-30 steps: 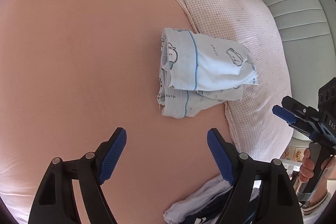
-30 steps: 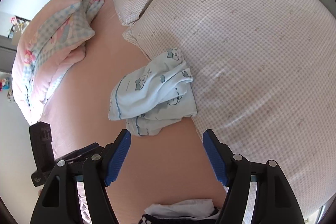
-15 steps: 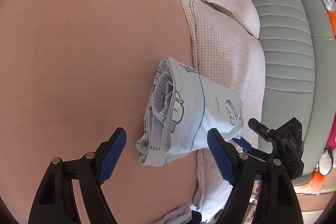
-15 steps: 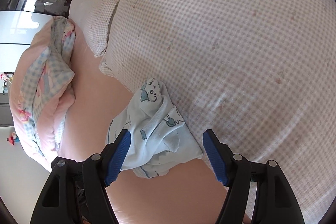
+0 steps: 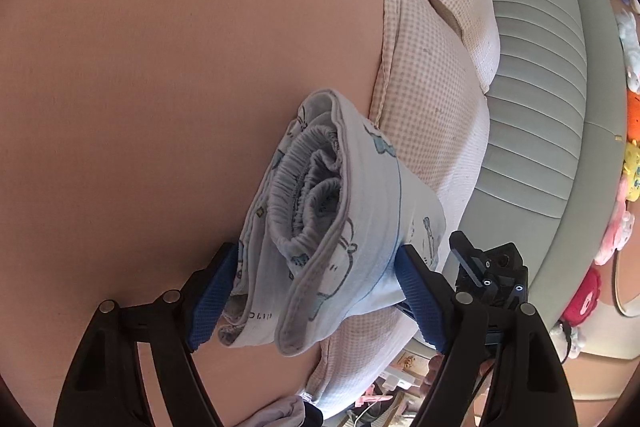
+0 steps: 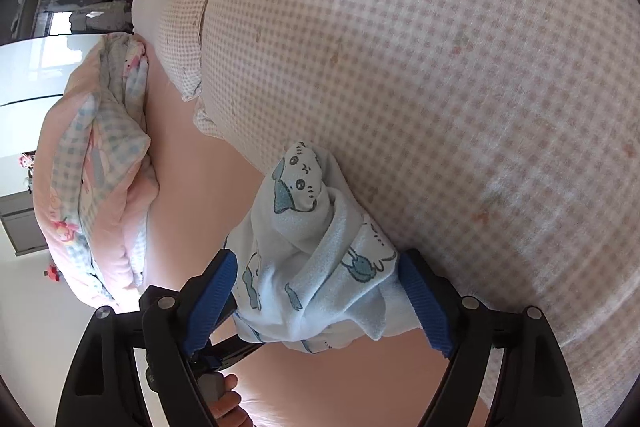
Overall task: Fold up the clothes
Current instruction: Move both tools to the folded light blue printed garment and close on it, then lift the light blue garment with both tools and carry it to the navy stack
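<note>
Centrally, folded pale-blue printed garment [image 5: 320, 227] on pink sheet [image 5: 160, 67], against gingham pillow [image 6: 440, 67]; gathered elastic waistband only leftward, crumpled fleecy end only rightward. Between left gripper [image 5: 316, 291] jaws, spread; between right gripper [image 6: 320, 303] jaws, opening.

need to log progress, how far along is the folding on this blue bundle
Done: the bundle is already folded and rolled up, lying on the sheet against the pillow. In hand: left tongs and right tongs each straddle one end of it; the right jaws are opening, so no clear grip shows. Left: dark clothes at the bottom edge look unfolded.
</note>
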`<state>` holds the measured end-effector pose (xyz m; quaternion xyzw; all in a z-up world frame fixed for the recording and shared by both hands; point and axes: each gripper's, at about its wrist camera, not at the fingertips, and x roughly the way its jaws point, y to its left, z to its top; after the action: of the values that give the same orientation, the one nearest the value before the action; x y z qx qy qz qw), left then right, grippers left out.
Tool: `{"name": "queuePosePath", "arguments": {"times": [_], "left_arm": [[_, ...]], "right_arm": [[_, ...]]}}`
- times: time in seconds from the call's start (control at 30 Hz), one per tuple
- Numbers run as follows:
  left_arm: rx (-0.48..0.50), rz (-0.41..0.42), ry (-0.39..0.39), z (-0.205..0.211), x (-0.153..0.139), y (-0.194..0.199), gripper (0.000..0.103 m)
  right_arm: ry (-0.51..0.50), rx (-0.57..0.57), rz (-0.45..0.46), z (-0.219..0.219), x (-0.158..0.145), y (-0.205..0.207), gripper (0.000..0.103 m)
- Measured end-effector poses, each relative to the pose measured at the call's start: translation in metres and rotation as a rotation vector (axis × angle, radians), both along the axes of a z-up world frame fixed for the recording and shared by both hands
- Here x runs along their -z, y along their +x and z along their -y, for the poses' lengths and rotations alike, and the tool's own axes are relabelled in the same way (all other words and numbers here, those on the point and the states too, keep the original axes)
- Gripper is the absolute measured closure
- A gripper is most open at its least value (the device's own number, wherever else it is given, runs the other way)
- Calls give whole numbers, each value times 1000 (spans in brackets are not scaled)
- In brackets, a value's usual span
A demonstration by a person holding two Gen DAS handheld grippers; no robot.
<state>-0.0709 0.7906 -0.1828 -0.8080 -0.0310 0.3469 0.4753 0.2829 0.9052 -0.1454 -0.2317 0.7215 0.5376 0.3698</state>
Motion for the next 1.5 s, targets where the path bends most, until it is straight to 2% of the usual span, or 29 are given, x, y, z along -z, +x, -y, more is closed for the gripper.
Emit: {"name": "queuePosePath", "arguments": {"times": [0.17, 0.27, 0.37, 0.43, 0.5, 0.53, 0.57, 0.6, 0.63, 0.67, 0.73, 0.87, 1.03, 1.2, 1.43, 1.5], "left_arm": [[-45, 19, 29, 11, 0, 0, 24], [-64, 36, 31, 17, 3, 3, 24], [-43, -32, 31, 16, -2, 7, 34], [-38, -81, 24, 17, -5, 10, 41], [-35, -124, 22, 17, -7, 14, 49], [-34, -143, 23, 18, -8, 15, 51], [-32, -164, 21, 18, -9, 17, 54], [-26, -188, 17, 17, -12, 20, 56], [-17, -213, 15, 16, -15, 22, 57], [-2, -239, 16, 14, -19, 26, 58], [43, -301, 19, 10, -27, 33, 60], [106, -378, 54, 9, -45, 42, 64], [33, -304, 61, 22, -55, 31, 70], [12, -352, 122, 33, -92, 24, 72], [-6, -352, 170, 59, -146, 24, 72], [-13, -344, 183, 81, -163, 19, 72]], "right_arm": [[-9, -37, -10, -1, 4, -1, 17], [-21, -14, -8, -1, 8, -1, 17], [-11, -3, 22, 1, 10, -4, 17], [-4, -27, 83, 1, 7, -12, 21], [3, -60, 158, 2, 6, -20, 36], [6, -62, 177, 4, 5, -22, 39], [8, -53, 182, 6, 5, -23, 47], [-1, -29, 160, 9, 6, -22, 64], [-11, 0, 129, 11, 8, -24, 73], [-16, 24, 106, 14, 9, -26, 77], [-27, 72, 58, 19, 12, -32, 79], [47, -65, 186, 16, -5, -61, 79], [148, -205, 271, 13, -38, -84, 79], [212, -234, 238, 20, -70, -91, 79], [272, -276, 226, 47, -126, -95, 79], [292, -288, 229, 55, -146, -97, 79]]}}
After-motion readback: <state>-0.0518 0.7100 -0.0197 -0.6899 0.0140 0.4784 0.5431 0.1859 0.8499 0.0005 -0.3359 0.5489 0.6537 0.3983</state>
